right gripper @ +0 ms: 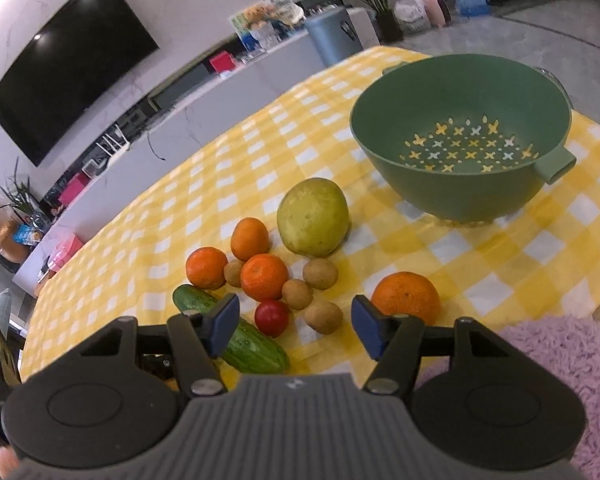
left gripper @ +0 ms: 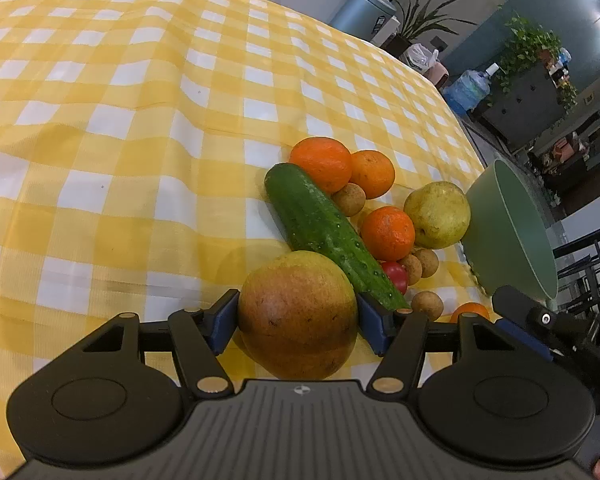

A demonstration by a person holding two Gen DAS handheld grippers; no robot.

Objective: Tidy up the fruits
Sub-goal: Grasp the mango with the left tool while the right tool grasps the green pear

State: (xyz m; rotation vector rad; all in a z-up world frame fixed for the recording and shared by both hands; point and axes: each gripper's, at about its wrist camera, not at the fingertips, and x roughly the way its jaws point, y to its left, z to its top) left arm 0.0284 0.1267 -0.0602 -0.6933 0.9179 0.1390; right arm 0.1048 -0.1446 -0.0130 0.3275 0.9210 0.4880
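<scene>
My left gripper [left gripper: 298,326] is shut on a large yellow-brown pear [left gripper: 298,314], its blue pads against both sides. Beyond it lie a cucumber [left gripper: 328,232], oranges [left gripper: 322,164], small brown longans [left gripper: 349,199], a red tomato [left gripper: 395,276] and a second pear [left gripper: 437,215]. The green colander [left gripper: 508,232] stands at the right. My right gripper [right gripper: 294,330] is open and empty, hovering above the tomato [right gripper: 272,317] and longans [right gripper: 323,316], with one orange [right gripper: 406,296] to its right. The colander [right gripper: 460,140] is empty.
The fruit sits on a table with a yellow-and-white checked cloth [left gripper: 120,120]. A pink fluffy fabric [right gripper: 560,360] lies at the lower right of the right wrist view. Room furniture, plants and a wall television [right gripper: 68,64] stand beyond the table edge.
</scene>
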